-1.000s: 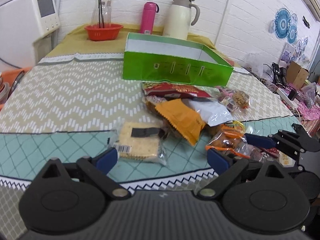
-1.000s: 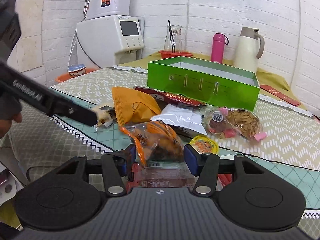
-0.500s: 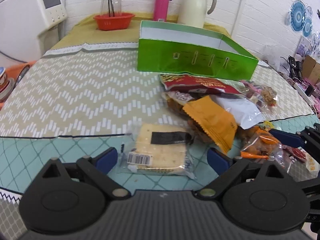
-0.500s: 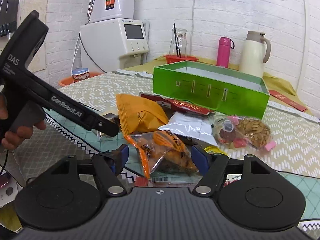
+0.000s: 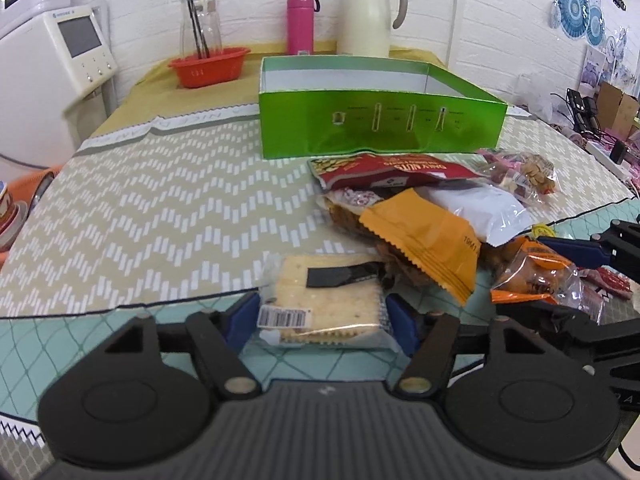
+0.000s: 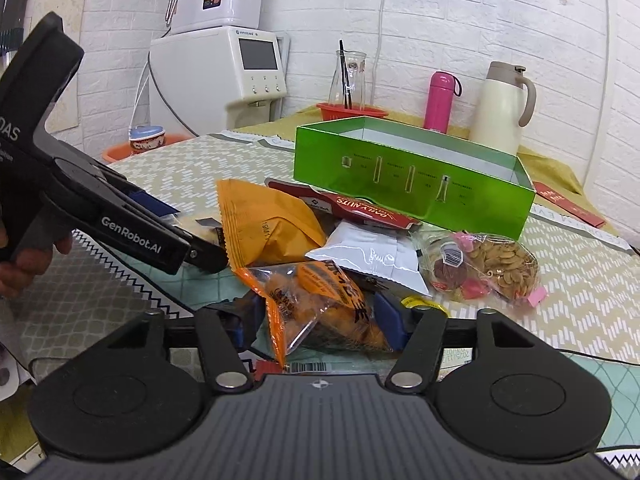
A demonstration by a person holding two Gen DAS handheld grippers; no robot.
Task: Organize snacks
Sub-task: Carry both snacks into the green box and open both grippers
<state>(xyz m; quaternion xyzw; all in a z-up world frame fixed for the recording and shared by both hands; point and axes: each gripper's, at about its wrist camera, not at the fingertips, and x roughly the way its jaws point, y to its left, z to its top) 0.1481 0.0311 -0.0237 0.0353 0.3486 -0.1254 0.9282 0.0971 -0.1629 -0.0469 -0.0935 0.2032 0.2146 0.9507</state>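
My left gripper (image 5: 320, 316) is shut on a clear pack of crackers (image 5: 328, 300) lying on the tablecloth. My right gripper (image 6: 316, 324) is shut on a clear orange snack bag (image 6: 320, 304), which also shows in the left wrist view (image 5: 536, 276). A pile of snacks lies beyond: an orange pouch (image 5: 424, 240), a white pouch (image 5: 484, 212), a red nuts bag (image 5: 392, 172) and a clear bag of biscuits (image 6: 488, 268). An open green box (image 5: 380, 120) stands behind the pile.
An orange-red bowl with a glass jug (image 5: 208, 66), a pink bottle (image 5: 302, 22) and a cream thermos jug (image 5: 370, 20) stand at the table's far edge. A white appliance (image 5: 48, 68) stands at the left. Cables and clutter (image 5: 592, 120) lie at the right.
My left gripper moved in on the cracker pack and its fingers closed on it. My right gripper closed tighter on the orange snack bag.
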